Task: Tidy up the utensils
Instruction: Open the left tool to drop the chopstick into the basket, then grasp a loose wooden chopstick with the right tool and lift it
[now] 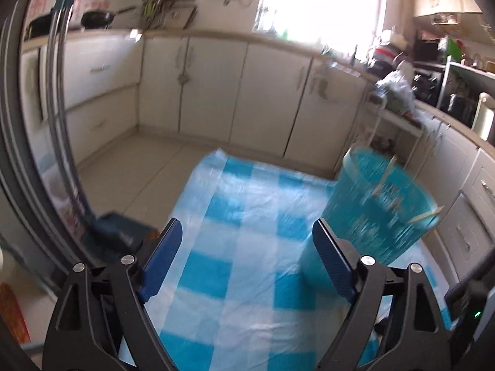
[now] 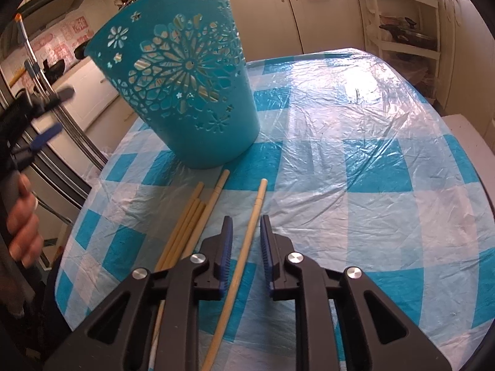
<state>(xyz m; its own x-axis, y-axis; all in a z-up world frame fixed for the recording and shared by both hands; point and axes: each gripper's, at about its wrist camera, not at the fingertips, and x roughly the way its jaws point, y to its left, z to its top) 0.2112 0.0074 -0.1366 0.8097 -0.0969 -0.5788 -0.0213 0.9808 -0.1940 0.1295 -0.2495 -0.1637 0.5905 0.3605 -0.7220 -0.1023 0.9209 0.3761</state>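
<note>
Basket motion-blurred; left gripper spread, empty. Right gripper jaws straddle chopstick, contact unclear.

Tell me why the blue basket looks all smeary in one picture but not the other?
Left wrist view: the basket is smeared by motion blur, and the window is blown out white. Right wrist view: the basket is sharp, with glare on the plastic tablecloth; the fisheye lens bends the table's edges.
</note>
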